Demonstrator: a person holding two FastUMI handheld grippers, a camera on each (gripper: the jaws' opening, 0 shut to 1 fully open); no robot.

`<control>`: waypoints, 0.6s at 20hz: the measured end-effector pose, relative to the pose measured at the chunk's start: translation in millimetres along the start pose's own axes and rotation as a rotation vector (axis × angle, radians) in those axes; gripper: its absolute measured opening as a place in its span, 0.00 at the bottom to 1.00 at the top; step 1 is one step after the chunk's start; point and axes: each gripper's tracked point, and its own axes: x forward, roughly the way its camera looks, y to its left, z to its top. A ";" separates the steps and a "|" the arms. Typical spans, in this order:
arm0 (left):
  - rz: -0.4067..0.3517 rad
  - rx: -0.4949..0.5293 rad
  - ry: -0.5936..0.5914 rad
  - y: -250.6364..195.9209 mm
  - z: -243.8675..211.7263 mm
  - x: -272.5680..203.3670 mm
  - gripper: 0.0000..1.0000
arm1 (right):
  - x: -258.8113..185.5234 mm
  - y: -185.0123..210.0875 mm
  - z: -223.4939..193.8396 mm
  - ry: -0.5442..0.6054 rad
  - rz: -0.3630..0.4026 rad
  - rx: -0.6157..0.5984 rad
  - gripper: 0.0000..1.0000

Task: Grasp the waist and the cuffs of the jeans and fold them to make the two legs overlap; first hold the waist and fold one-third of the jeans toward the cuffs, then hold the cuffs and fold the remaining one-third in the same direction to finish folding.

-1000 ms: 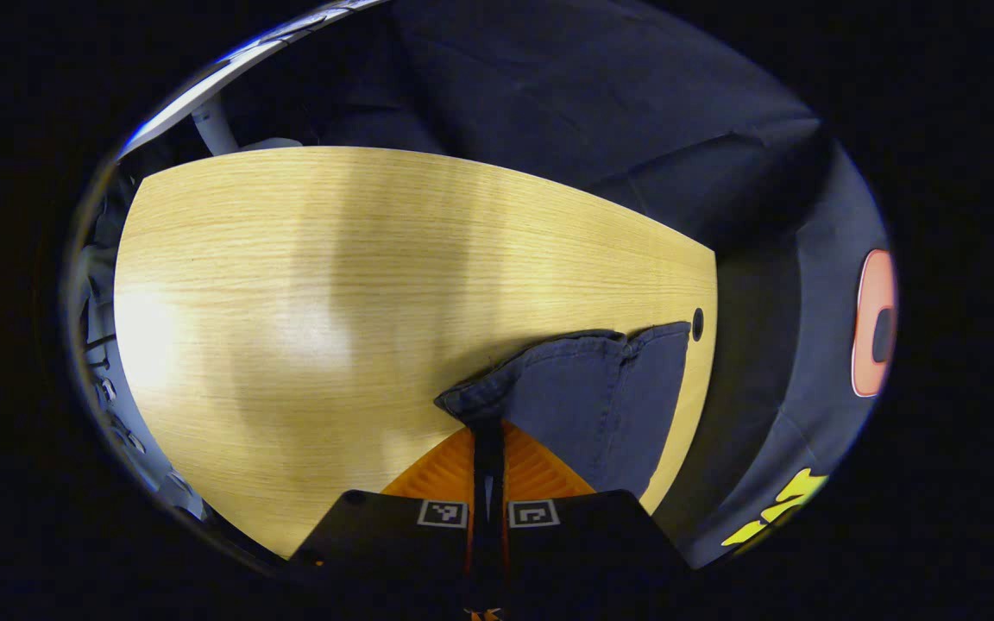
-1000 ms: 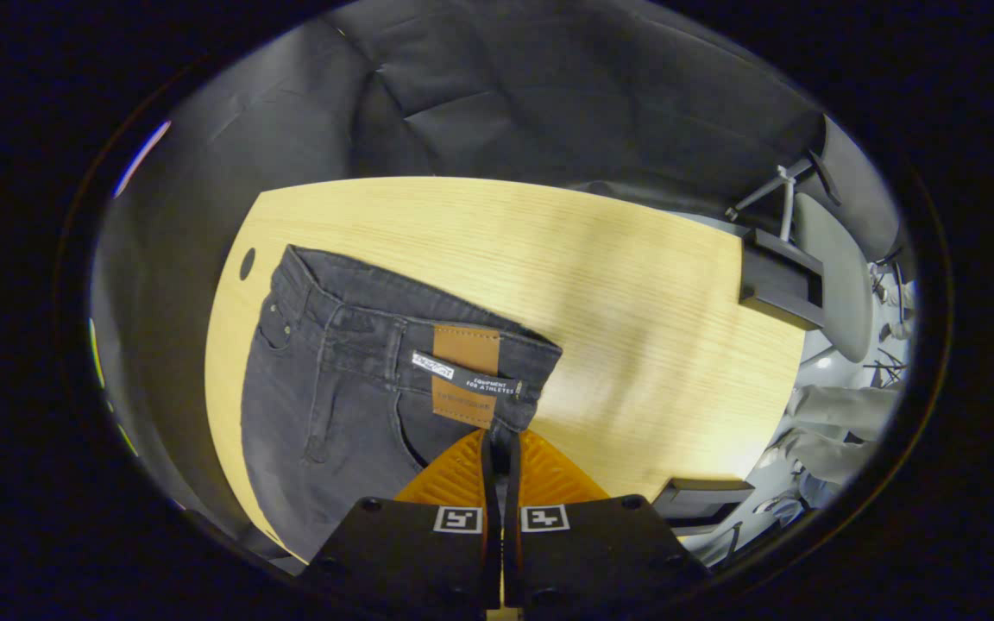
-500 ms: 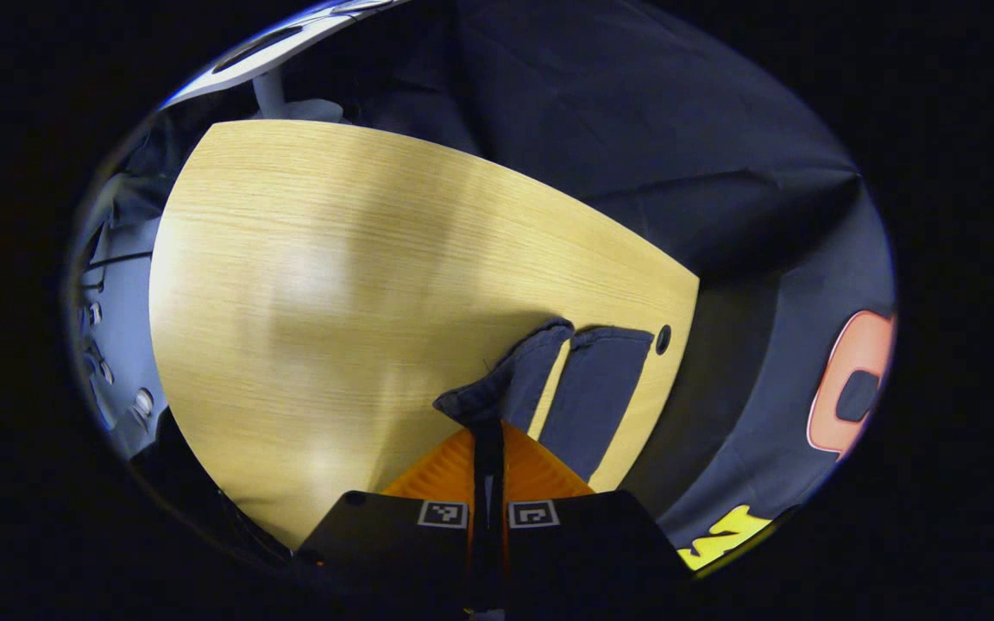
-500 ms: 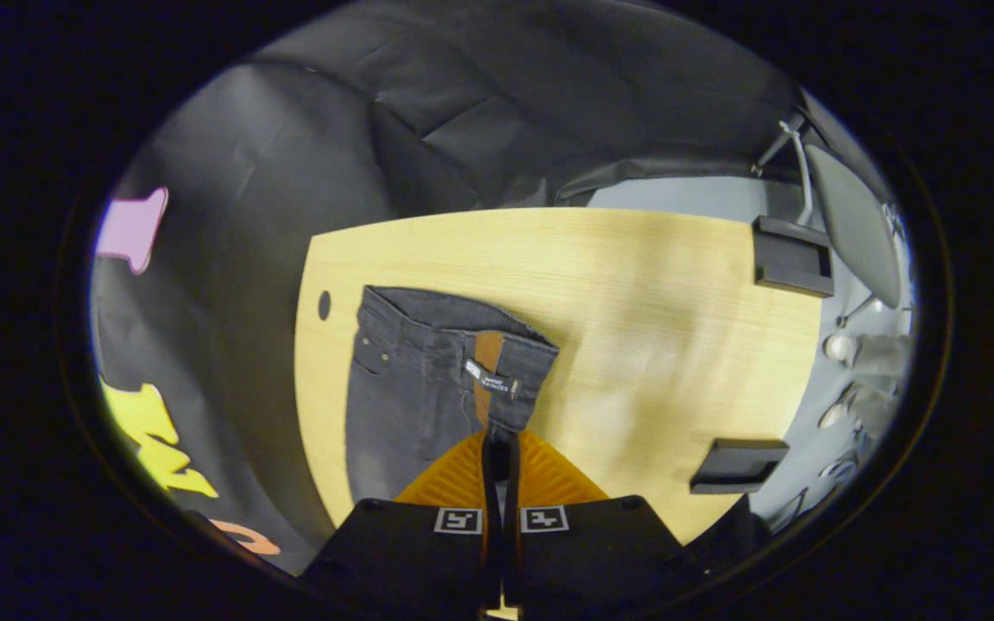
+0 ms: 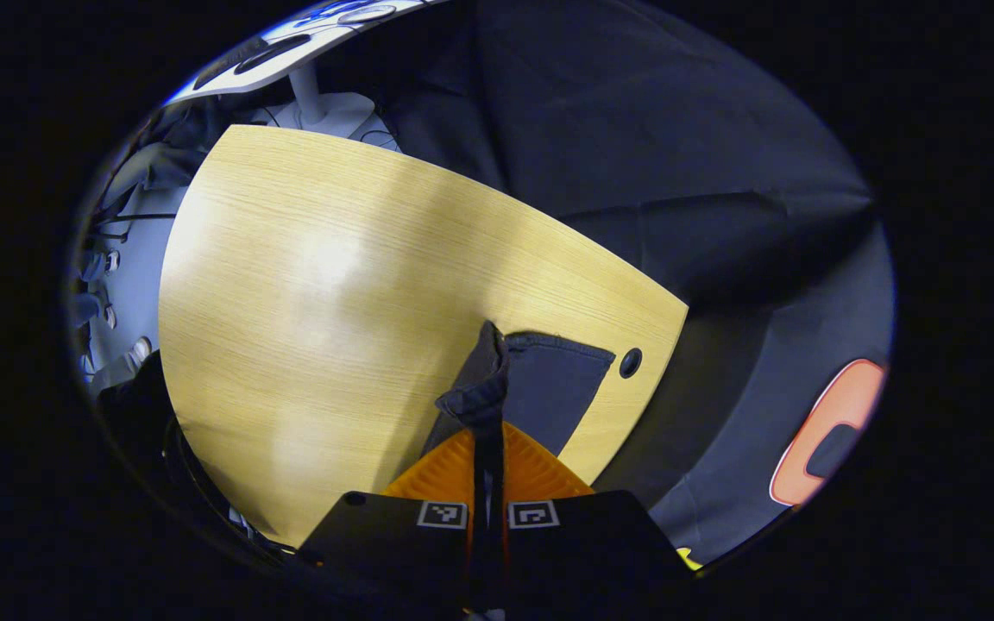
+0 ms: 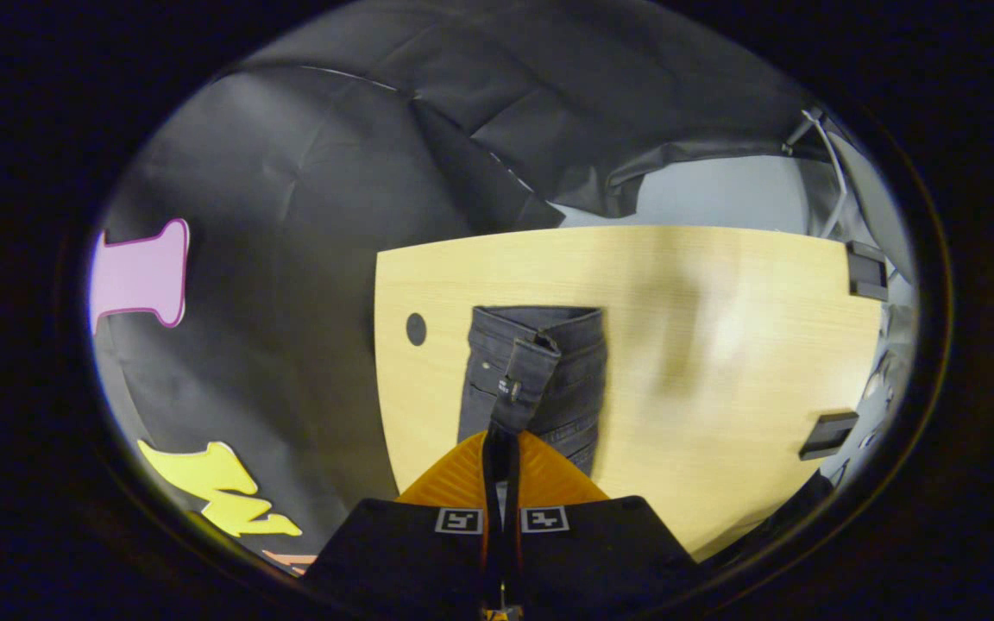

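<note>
Dark denim jeans lie along one end of a light wooden table. In the left gripper view my left gripper [image 5: 487, 424] is shut on a leg cuff [image 5: 484, 379], lifted on edge above the other leg [image 5: 553, 388] lying flat. In the right gripper view my right gripper [image 6: 501, 435] is shut on one side of the waist [image 6: 525, 379], raised and swung over the other side of the waist [image 6: 579, 362], which rests on the table. Below the raised parts the jeans are hidden by the fingers.
The table [image 5: 316, 285] spreads wide to the left in the left gripper view and to the right [image 6: 721, 345] in the right gripper view. A cable hole [image 5: 631, 362] sits by the jeans near the table's edge. Black brackets [image 6: 825, 431] stand at the far end.
Both grippers have risen and swung the held cuff and waist side over toward the other leg. The jeans look narrower now, and the brown waist patch has turned out of sight.
</note>
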 end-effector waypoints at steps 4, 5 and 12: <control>0.020 0.028 -0.008 -46.6 -14.4 23.2 0.04 | 43.7 34.1 7.2 0.010 -0.023 0.000 0.01; 0.027 0.037 -0.007 -54.9 -16.2 33.1 0.04 | 53.2 39.7 8.3 0.009 -0.030 -0.002 0.01; 0.092 0.128 -0.004 -97.3 -30.3 126.4 0.04 | 126.6 52.9 20.5 0.027 -0.084 -0.021 0.01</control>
